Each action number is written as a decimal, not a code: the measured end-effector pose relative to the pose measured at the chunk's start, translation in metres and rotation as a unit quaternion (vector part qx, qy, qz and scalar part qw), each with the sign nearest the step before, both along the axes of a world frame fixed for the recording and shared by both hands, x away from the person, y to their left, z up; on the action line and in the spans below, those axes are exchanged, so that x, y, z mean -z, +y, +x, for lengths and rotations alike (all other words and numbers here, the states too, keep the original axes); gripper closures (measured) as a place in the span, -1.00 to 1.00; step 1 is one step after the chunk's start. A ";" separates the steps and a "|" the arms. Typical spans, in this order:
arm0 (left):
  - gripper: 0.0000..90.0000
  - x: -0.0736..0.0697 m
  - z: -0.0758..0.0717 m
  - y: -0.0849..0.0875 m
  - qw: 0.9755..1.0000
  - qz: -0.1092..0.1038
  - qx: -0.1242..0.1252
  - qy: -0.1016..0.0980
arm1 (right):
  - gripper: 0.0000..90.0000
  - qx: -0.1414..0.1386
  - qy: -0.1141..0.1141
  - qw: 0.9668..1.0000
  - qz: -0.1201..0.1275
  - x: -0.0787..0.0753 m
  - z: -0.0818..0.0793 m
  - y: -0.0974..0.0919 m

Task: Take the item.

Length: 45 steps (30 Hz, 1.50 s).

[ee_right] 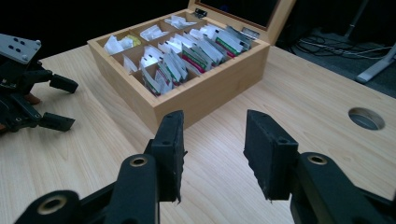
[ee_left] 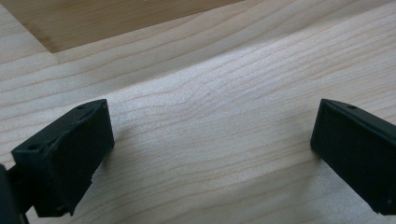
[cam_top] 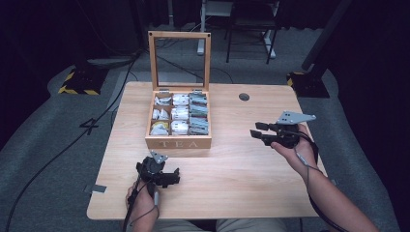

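Fingers (ee_right: 268,154) spread apart, wooden tea box (cam_top: 178,141) lid raised, sachets (cam_top: 180,114) filling compartments

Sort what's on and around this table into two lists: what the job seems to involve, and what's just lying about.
Likely in the job:
- wooden tea box, lid up
- tea bags in its compartments
- left tongs, open
- right tongs, open

Just lying about:
- table's cable hole
- floor cables
- striped stand base

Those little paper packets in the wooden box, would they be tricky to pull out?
The tea packets look thin and light, so they would probably bend when gripped. They stand packed tightly in the tea box, so neighbours may lift too.
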<state>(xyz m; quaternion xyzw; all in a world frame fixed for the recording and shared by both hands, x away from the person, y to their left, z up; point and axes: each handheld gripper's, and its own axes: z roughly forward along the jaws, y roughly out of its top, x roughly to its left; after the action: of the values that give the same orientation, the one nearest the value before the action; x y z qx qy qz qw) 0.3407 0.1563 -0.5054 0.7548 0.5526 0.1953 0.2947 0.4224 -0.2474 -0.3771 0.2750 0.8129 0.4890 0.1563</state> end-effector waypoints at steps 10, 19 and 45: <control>-1.00 0.000 0.000 -0.002 1.000 0.001 -0.008 0.001 | 0.28 -0.033 0.008 0.999 -0.007 -0.009 0.014 0.040; -1.00 0.000 0.000 -0.002 1.000 0.002 -0.007 0.001 | 0.30 -0.060 0.035 0.998 -0.015 -0.009 0.037 0.079; -1.00 0.000 -0.004 0.000 1.000 0.001 -0.005 -0.001 | 0.37 -0.136 0.063 0.988 -0.047 0.003 0.067 0.191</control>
<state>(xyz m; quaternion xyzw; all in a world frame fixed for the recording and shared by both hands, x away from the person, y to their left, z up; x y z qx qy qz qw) 0.3370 0.1563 -0.5054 0.7519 0.5561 0.1980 0.2935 0.4894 -0.0564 -0.3797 0.1848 0.8728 0.4491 0.0499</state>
